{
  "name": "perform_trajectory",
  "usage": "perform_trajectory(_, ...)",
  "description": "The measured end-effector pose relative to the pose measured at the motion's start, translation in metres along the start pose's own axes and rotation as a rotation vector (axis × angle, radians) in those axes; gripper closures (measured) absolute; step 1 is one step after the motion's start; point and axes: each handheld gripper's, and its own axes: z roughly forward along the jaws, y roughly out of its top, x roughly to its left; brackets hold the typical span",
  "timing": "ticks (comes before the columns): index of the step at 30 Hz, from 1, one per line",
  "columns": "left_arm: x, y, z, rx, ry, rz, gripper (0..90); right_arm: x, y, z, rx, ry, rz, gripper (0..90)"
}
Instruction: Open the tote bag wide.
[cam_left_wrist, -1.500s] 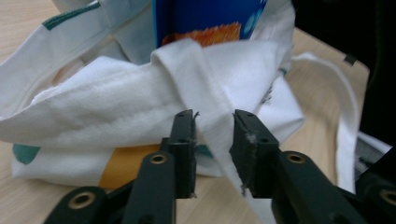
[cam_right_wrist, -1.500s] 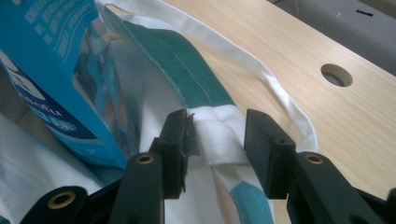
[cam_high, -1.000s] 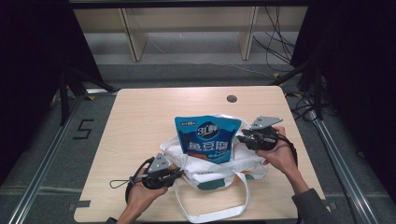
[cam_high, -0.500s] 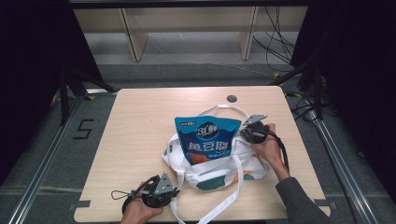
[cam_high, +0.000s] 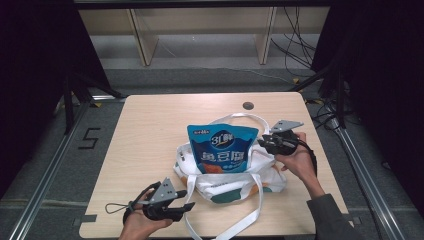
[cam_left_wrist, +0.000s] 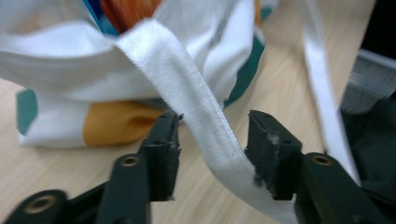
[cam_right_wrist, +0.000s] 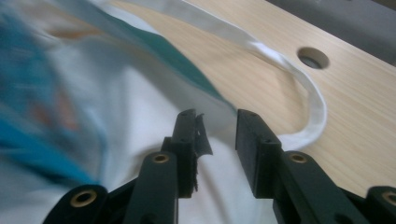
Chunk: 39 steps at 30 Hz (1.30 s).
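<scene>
Now mid bag-packing: L gripper jaws just opened off near strap, R gripper just opened at tote bag rim mid-table w/ snack pouch inside; next prob. re-grab straps.

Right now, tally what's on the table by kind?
Tote bag: 1
Blue snack pouch: 1
Bag straps: 2, near strap, far strap
Gripper: 2, left gripper, right gripper
Total: 6
</scene>
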Motion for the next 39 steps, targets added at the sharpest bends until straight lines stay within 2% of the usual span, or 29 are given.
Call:
perform_trajectory(1,0.002,0.004,-0.004,-0.017,0.0,-0.009,49.6,0.01,0.0,-0.012,0.014,0.043,0.046,66.8)
perform_trajectory(2,0.006,0.007,-0.008,-0.037,0.004,0.002,49.6,0.01,0.0,-0.012,0.014,0.043,0.046,66.8)
perform_trajectory(3,0.009,0.011,-0.012,-0.047,0.003,-0.028,50.5,0.02,-0.003,-0.019,0.018,0.101,0.017,65.0)
perform_trajectory(4,0.017,0.019,-0.017,-0.081,0.0,-0.045,50.6,0.026,-0.005,-0.023,0.018,0.109,0.013,63.9)
perform_trajectory(5,0.017,0.019,-0.017,-0.081,0.0,-0.045,50.6,0.031,-0.006,-0.027,0.021,0.133,0.002,63.9)
perform_trajectory(6,0.021,0.023,-0.018,-0.087,0.022,-0.062,51.0,0.037,-0.008,-0.029,0.015,0.156,-0.008,62.9)
perform_trajectory(7,0.027,0.027,-0.018,-0.084,0.052,-0.042,51.0,0.037,-0.008,-0.029,0.015,0.156,-0.008,62.9)
perform_trajectory(8,0.033,0.032,-0.017,-0.085,0.076,-0.042,51.6,0.044,-0.009,-0.032,0.032,0.176,-0.006,62.4)
perform_trajectory(9,0.04,0.036,-0.014,-0.085,0.109,-0.05,52.7,0.054,-0.011,-0.032,0.044,0.209,-0.029,60.7)
perform_trajectory(12,0.06,0.047,0.0,-0.066,0.18,-0.059,53.0,0.062,-0.013,-0.03,0.043,0.232,-0.059,59.8)
perform_trajectory(13,0.067,0.05,0.006,-0.049,0.194,-0.044,53.0,0.066,-0.014,-0.027,0.036,0.256,-0.072,59.7)
perform_trajectory(14,0.071,0.053,0.013,-0.052,0.207,-0.06,53.0,0.068,-0.014,-0.025,0.04,0.273,-0.088,59.6)
perform_trajectory(15,0.078,0.056,0.018,-0.026,0.212,-0.04,53.0,0.072,-0.015,-0.022,0.05,0.279,-0.089,59.4)
perform_trajectory(16,0.082,0.058,0.026,-0.035,0.216,-0.064,52.2,0.076,-0.015,-0.018,0.057,0.279,-0.116,59.2)
perform_trajectory(18,0.091,0.062,0.037,-0.021,0.213,-0.076,51.1,0.083,-0.015,-0.011,0.072,0.286,-0.149,59.3)
perform_trajectory(19,0.094,0.063,0.044,-0.018,0.203,-0.08,51.5,0.086,-0.015,-0.009,0.086,0.281,-0.165,62.3)
perform_trajectory(20,0.097,0.064,0.049,-0.004,0.213,-0.068,53.9,0.091,-0.017,-0.004,0.098,0.269,-0.222,78.5)
perform_trajectory(21,0.1,0.064,0.055,0.005,0.229,-0.057,53.9,0.091,-0.017,-0.004,0.098,0.269,-0.222,78.5)
perform_trajectory(23,0.104,0.06,0.064,0.02,0.244,-0.048,61.6,0.094,-0.019,-0.006,0.131,0.251,-0.269,86.9)
perform_trajectory(25,0.103,0.053,0.07,0.041,0.231,-0.056,71.6,0.101,-0.018,-0.015,0.156,0.268,-0.34,88.6)
perform_trajectory(28,0.1,0.046,0.068,0.044,0.227,-0.051,75.9,0.107,-0.019,-0.023,0.155,0.269,-0.375,89.0)
perform_trajectory(30,0.098,0.043,0.063,0.05,0.226,-0.036,82.1,0.112,-0.021,-0.031,0.159,0.296,-0.388,89.2)
perform_trajectory(31,0.098,0.041,0.062,0.075,0.212,-0.01,83.5,0.113,-0.023,-0.031,0.163,0.307,-0.387,89.3)
perform_trajectory(32,0.098,0.037,0.064,0.105,0.212,-0.004,85.3,0.115,-0.027,-0.029,0.177,0.328,-0.384,89.3)
perform_trajectory(33,0.098,0.033,0.068,0.113,0.206,-0.011,86.7,0.118,-0.032,-0.025,0.201,0.336,-0.372,89.2)
perform_trajectory(34,0.101,0.021,0.079,0.149,0.199,-0.02,87.6,0.124,-0.042,-0.014,0.247,0.347,-0.377,89.1)
perform_trajectory(35,0.101,0.021,0.079,0.149,0.199,-0.02,88.7,0.126,-0.047,-0.007,0.259,0.352,-0.375,89.1)
perform_trajectory(36,0.102,0.016,0.085,0.14,0.192,-0.06,88.7,0.126,-0.047,-0.007,0.259,0.352,-0.375,89.1)
perform_trajectory(39,0.106,0.01,0.089,0.134,0.176,-0.077,89.2,0.131,-0.055,0.006,0.27,0.353,-0.369,89.0)
